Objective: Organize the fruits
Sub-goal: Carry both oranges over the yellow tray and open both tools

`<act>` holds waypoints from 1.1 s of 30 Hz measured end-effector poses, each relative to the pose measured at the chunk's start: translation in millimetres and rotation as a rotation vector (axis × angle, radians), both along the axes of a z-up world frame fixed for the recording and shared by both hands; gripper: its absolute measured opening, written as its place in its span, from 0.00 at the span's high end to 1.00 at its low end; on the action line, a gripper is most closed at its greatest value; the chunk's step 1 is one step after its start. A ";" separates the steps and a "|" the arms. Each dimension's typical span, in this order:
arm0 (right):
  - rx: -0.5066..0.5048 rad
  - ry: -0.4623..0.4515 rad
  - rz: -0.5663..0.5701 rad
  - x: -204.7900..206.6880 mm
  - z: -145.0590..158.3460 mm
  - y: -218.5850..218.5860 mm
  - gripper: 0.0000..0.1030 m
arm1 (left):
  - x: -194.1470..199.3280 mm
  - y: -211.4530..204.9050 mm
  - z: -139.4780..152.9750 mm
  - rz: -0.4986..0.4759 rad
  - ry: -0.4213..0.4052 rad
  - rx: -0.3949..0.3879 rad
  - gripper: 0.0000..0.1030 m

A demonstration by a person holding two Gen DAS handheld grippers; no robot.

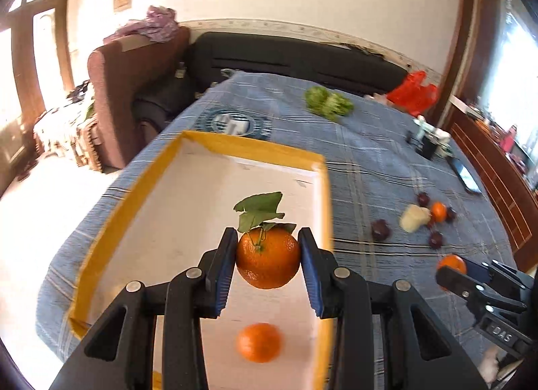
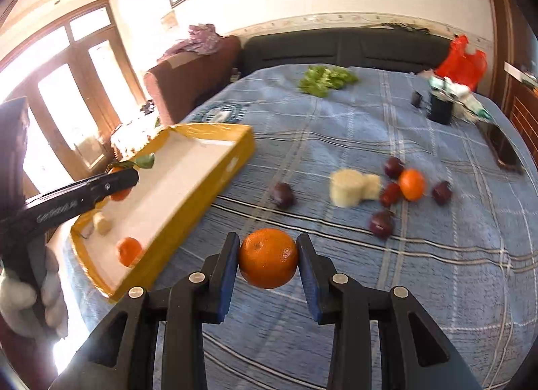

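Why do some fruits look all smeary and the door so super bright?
In the left wrist view the held leafy orange is sharp, while the loose orange in the yellow box and the greens smear with motion blur. In the right wrist view the held orange is crisp, the purple fruits are soft, and sunlight through the door washes out white; the fisheye bends both pictures' edges.

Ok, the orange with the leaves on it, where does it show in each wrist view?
Left wrist: leafy orange at lower centre, clamped in the left gripper, above the yellow tray.
Right wrist: leafy orange at far left, mostly hidden behind the left gripper, over the yellow tray.
Shared landmark: the loose orange lying in the tray.
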State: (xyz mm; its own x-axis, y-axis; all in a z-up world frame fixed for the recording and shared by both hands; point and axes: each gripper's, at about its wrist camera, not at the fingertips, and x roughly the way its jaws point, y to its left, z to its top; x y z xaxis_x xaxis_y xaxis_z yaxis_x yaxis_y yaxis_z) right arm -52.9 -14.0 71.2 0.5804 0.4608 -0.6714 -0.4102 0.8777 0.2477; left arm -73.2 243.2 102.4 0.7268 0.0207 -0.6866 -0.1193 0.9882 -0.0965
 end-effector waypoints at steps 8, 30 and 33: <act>-0.008 0.004 0.141 7.9 9.6 76.8 0.62 | 16.1 60.0 -18.2 0.108 0.064 0.039 0.65; -0.119 0.108 0.297 35.5 -45.2 190.8 0.62 | 37.3 112.3 -58.6 0.181 0.175 -0.066 0.55; -0.121 0.103 0.293 36.9 -46.2 192.1 0.61 | 34.5 112.2 -55.3 0.195 0.163 -0.062 0.44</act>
State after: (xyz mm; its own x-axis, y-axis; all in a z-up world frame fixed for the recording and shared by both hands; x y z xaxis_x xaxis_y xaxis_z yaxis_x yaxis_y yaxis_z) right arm -15.9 178.1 24.9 0.3612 0.5112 -0.7799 -0.6279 0.7516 0.2018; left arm -38.7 355.4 47.2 0.5930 0.1039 -0.7985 -0.3261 0.9377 -0.1202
